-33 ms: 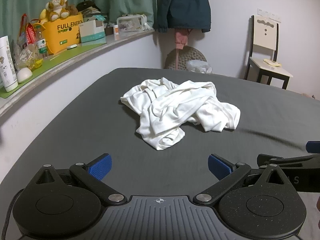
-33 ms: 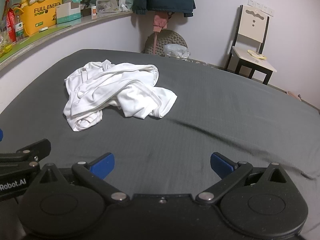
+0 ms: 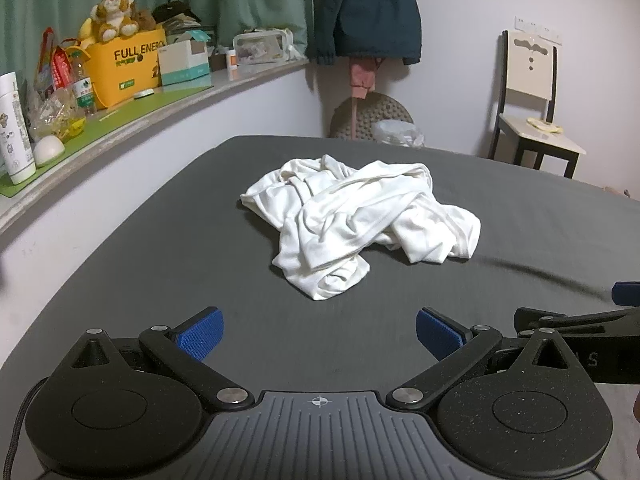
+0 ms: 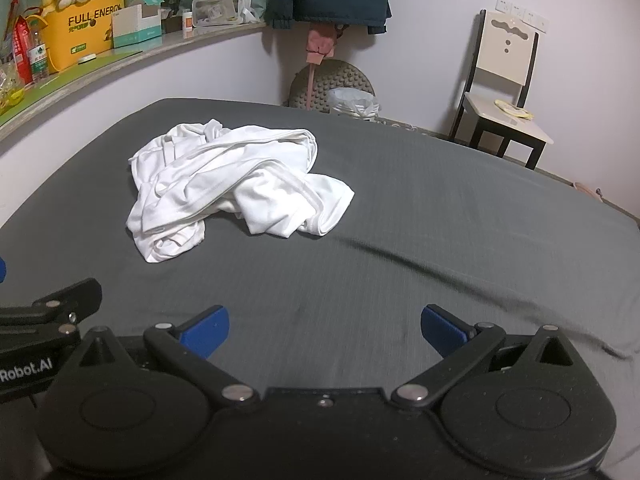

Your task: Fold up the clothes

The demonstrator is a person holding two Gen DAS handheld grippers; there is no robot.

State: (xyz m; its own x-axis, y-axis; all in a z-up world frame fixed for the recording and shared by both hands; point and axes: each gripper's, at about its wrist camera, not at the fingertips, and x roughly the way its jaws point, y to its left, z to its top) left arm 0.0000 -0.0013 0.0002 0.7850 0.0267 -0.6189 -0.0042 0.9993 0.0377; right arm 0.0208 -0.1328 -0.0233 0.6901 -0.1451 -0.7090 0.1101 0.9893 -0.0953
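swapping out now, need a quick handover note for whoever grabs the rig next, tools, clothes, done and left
Left tool: open, empty, above the near part of the bed.
Right tool: open, empty, beside the left one.
White garment: one crumpled heap in the middle of the grey bed, ahead of both tools and touched by neither.
Done: nothing folded yet.
Left: pick it up, spread it flat, then fold it.

Dim cool light, fisheye-bent edges, soft shadows
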